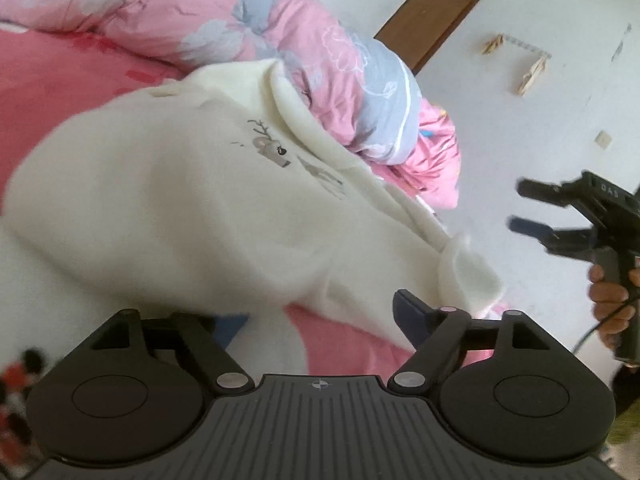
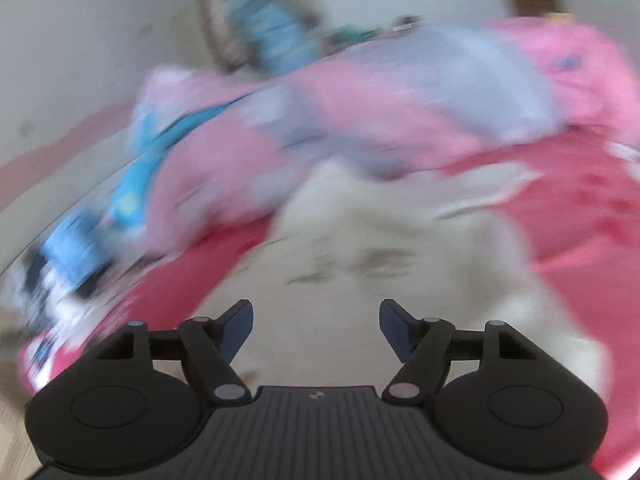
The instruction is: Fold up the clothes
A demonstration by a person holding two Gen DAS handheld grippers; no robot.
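White walls and a brown door (image 1: 426, 26) back a bed (image 1: 60, 92) spread with a red-pink sheet, where a pink and grey floral quilt (image 1: 328, 80) is bunched along the far side. On the bed lies a cream sweater (image 1: 180, 208) with a small grey reindeer print (image 1: 270, 146) on its chest; in the left wrist view it fills the middle of the picture, with the quilt at about 1 o'clock from it.

At 6 o'clock in that view the left gripper (image 1: 320, 320) has its fingers (image 1: 412, 312) spread wide, and a fold of the cream cloth lies across the gap and hides the left-hand fingertip. Whether the fingers pinch the cloth cannot be told.

At 3 o'clock in the same view the right gripper (image 1: 524, 206) hangs in the air off the edge of the bed, held by a hand (image 1: 610, 292), its two fingers apart with nothing between them.

The right wrist view is badly smeared. Its open fingers (image 2: 394, 326) hover over the pale sweater (image 2: 360, 256), with the pink quilt (image 2: 400, 120) at 12 o'clock and blue-patterned cloth (image 2: 132, 192) at 9 o'clock.
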